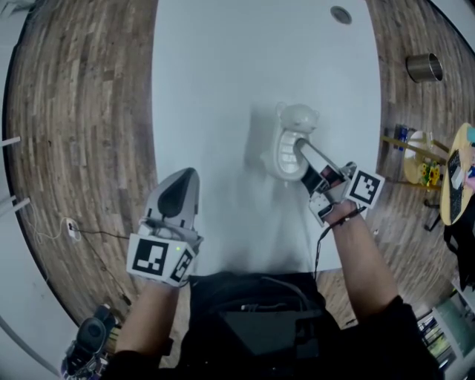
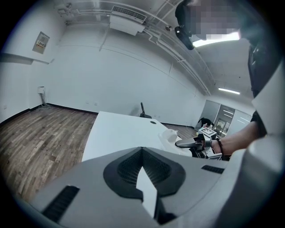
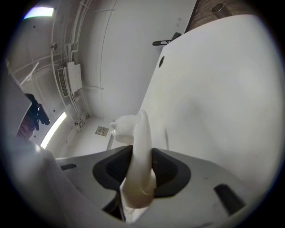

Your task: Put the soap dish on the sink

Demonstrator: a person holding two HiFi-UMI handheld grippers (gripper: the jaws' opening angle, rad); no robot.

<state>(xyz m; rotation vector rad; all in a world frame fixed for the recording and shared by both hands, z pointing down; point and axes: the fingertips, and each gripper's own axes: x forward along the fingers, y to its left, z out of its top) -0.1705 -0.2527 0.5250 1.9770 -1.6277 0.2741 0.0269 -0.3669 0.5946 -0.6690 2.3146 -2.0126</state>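
Nearest the camera, the left gripper [image 1: 182,178] hangs at the near edge of the white table [image 1: 223,74], jaws drawn together with nothing between them; it appears parked as the spare hand, clear of the work. A little farther on and to the right, the right gripper [image 1: 303,146] is clamped on the soap dish [image 1: 286,137], its pads pinching one side wall so that the white, ribbed, ear-topped dish juts out beyond the jaws. Gripping by the wall seems meant to leave the underside free for setting down. The dish sits low over the middle of the table, casting a shadow to its left; whether it touches the surface cannot be told. No sink appears in any view, so the placement looks unfinished. Beyond lie a cable hole [image 1: 341,14] at the table's far end and a metal cup [image 1: 424,67] on the wooden floor [image 1: 82,111].
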